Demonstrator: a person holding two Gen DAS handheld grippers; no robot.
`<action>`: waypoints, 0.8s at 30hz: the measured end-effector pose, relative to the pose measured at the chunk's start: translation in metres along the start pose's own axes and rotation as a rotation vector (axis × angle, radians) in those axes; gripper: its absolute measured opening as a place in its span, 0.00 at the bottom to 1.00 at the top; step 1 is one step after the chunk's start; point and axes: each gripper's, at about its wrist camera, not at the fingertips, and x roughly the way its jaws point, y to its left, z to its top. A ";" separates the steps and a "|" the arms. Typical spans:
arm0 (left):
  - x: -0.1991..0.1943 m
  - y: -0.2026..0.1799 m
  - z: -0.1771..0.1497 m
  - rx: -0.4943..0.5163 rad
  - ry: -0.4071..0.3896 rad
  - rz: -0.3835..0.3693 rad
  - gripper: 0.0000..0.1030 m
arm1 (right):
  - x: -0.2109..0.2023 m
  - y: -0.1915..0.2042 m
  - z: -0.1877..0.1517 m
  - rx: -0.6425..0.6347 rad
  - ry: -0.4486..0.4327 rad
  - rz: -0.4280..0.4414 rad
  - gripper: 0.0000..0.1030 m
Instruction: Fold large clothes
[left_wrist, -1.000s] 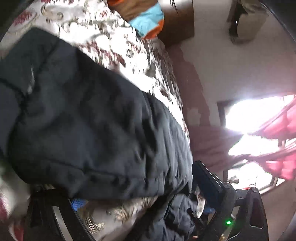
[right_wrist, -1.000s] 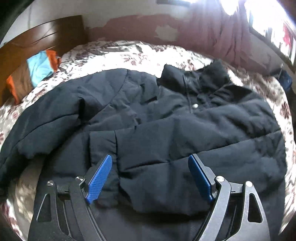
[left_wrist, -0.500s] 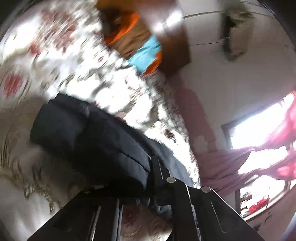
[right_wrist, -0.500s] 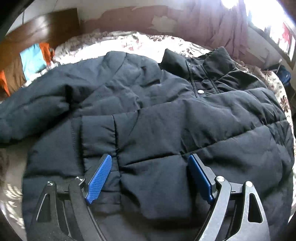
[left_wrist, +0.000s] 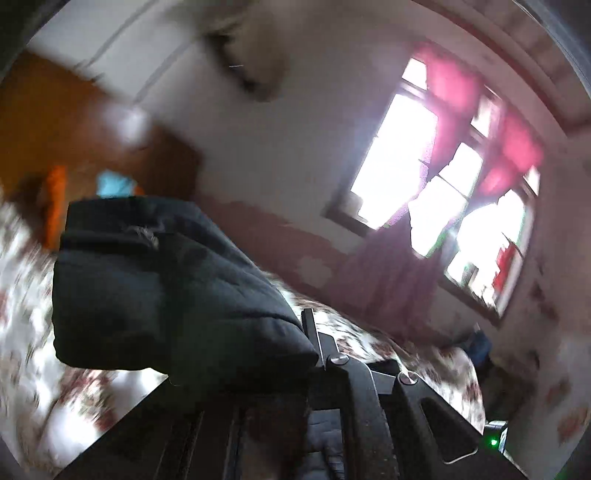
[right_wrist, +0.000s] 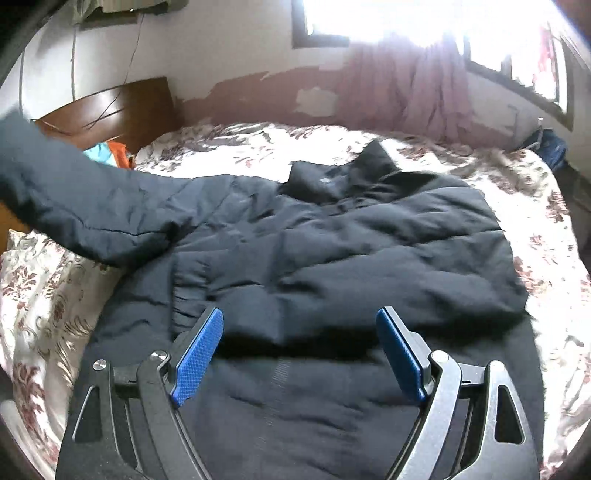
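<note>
One dark padded jacket (right_wrist: 332, 251) spread across the floral bed (right_wrist: 517, 177), collar toward the far wall, hem nearest, long axis near to far. Right tool (right_wrist: 299, 350) gaping above the hem, nothing between the blue pads (right_wrist: 199, 354); left tool (left_wrist: 314, 350) clamped on the sleeve (left_wrist: 155, 288), lifted off the bed. Beyond: one wooden headboard (right_wrist: 122, 107), one curtained window (left_wrist: 436, 195).

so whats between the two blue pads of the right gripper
Only the black jacket lying on the floral bedspread. In the right wrist view the right gripper hangs open above its lower part, pads not pressing it.
</note>
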 end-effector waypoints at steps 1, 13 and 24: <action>0.004 -0.021 0.005 0.047 0.008 -0.020 0.08 | -0.006 -0.013 -0.004 0.006 -0.012 -0.013 0.78; 0.067 -0.223 -0.060 0.375 0.307 -0.284 0.08 | -0.045 -0.129 -0.047 0.207 -0.060 -0.066 0.78; 0.125 -0.241 -0.197 0.240 0.839 -0.483 0.25 | -0.043 -0.193 -0.093 0.515 -0.056 0.144 0.79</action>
